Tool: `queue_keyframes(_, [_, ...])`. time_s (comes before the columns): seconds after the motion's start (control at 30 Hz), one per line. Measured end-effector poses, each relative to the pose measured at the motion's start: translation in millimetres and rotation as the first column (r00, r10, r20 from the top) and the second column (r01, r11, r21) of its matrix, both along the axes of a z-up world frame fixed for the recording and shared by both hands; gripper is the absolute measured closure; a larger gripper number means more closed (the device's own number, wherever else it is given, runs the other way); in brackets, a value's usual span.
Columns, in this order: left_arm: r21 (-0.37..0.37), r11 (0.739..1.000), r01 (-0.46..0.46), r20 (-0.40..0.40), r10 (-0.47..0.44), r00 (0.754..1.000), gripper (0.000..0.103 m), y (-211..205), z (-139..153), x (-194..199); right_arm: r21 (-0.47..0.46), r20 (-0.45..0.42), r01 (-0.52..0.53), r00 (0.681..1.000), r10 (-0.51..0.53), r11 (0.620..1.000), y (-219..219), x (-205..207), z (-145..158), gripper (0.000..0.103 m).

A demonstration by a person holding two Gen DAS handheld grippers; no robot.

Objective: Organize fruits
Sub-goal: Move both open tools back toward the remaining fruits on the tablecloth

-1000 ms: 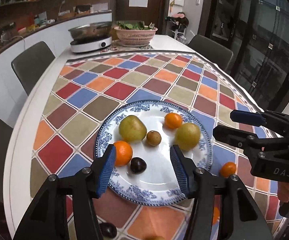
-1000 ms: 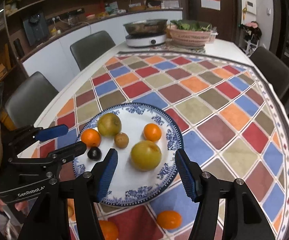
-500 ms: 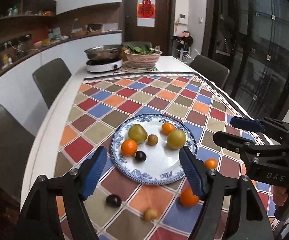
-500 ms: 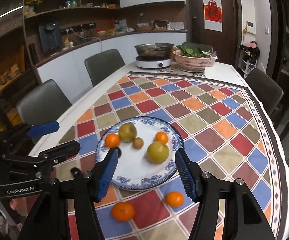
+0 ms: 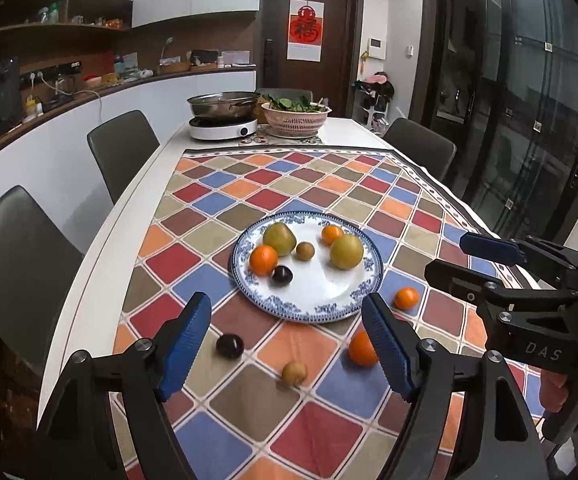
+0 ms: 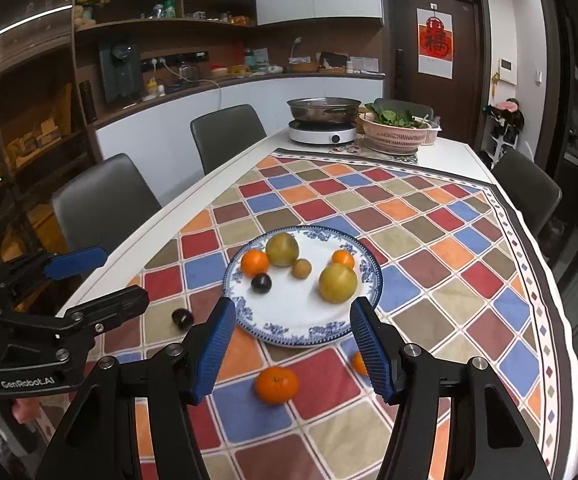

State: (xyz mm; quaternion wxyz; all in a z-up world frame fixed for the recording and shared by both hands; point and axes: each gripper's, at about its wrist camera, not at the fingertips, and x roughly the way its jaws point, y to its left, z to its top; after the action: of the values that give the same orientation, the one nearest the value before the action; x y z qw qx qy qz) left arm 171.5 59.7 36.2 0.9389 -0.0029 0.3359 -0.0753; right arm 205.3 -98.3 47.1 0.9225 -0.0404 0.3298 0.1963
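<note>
On the blue-patterned plate (image 5: 363, 304), mid-tablecloth (image 5: 321, 184), six fruits are gathered; two oranges (image 5: 363, 348), a dark plum (image 5: 230, 345) and a small brown fruit (image 5: 294, 373) are left on the cloth nearby. The left gripper (image 5: 287, 340) and right gripper (image 6: 293, 346) are held above, jaws spread apart, nothing gripped.

The right gripper's finger (image 6: 371, 350) hides most of one orange (image 6: 357, 362); the shelf items (image 6: 193, 14) are too small to identify.

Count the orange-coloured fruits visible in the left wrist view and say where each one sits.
4. Two lie on the plate: a larger one at its left, a smaller one at its far side. Two lie on the tablecloth: one right of the plate, one nearer, partly hidden behind the left claw.
</note>
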Motion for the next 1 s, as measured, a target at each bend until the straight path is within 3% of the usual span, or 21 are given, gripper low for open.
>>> queue_keyframes(0.47, [0.029,0.999,0.035,-0.020,-0.035,0.999,0.026,2.4,-37.6,-22.2,-0.029,-0.053,-0.037,0.998,0.036,0.999,8.0,-20.1,-35.0,0.042])
queue_keyframes(1.0, [0.059,0.991,0.122,-0.104,-0.115,0.988,0.026,-1.3,-90.3,-2.5,-0.075,-0.177,-0.056,0.983,0.042,0.996,16.5,-2.5,-87.3,0.043])
